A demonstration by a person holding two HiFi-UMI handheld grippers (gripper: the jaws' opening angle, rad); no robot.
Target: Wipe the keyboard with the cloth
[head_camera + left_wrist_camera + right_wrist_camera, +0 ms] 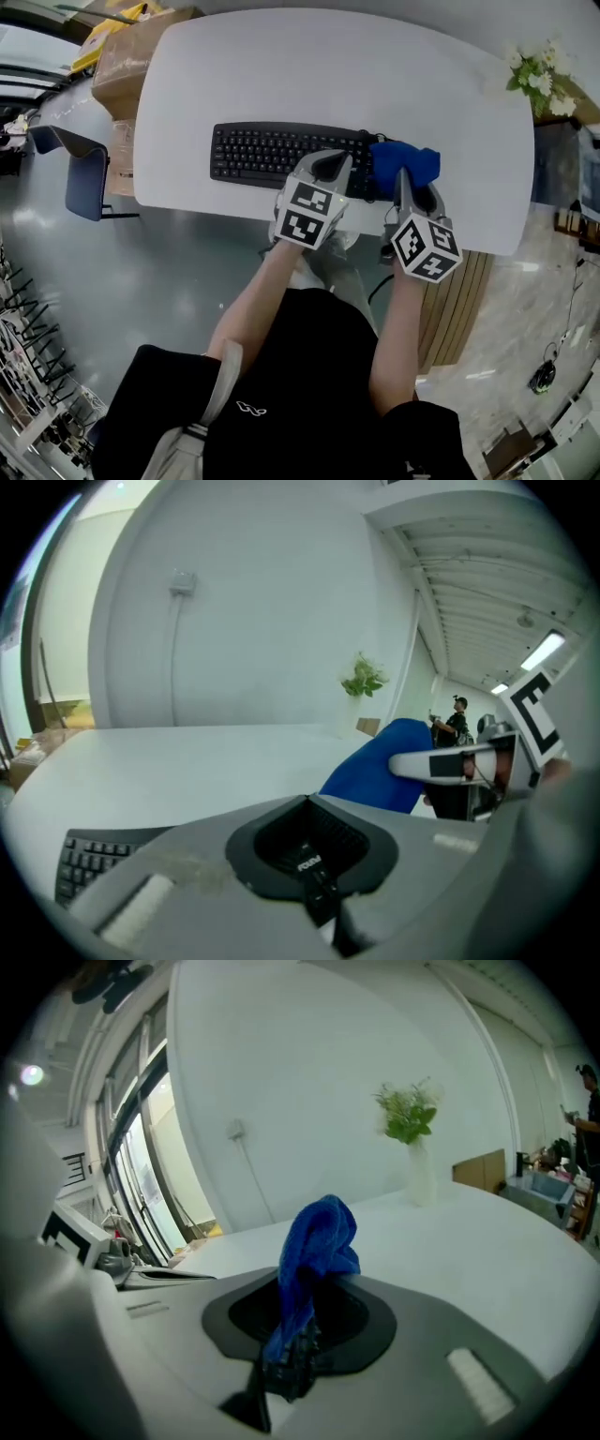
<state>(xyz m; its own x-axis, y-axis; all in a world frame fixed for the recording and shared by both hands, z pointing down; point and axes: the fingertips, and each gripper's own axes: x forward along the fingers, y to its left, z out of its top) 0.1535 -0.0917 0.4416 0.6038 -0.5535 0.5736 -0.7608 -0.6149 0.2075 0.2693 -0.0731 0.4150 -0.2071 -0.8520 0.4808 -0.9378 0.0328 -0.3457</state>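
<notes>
Wipe starting: right gripper (404, 180) pinched the cloth (413, 160) at the keyboard's (267, 151) end; left gripper (328, 169) alongside, jaws together, empty. Next, probably, dragging the cloth leftward across the keys.

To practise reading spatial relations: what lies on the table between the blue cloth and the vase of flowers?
Nothing: only bare white table separates the blue cloth from the vase of flowers. The right gripper view shows this most plainly.

Table (281, 66): white, rounded
Chair (86, 178): blue, left of table
Cardboard box (131, 56): at table's far-left corner
Flowers (537, 80): white, far right
</notes>
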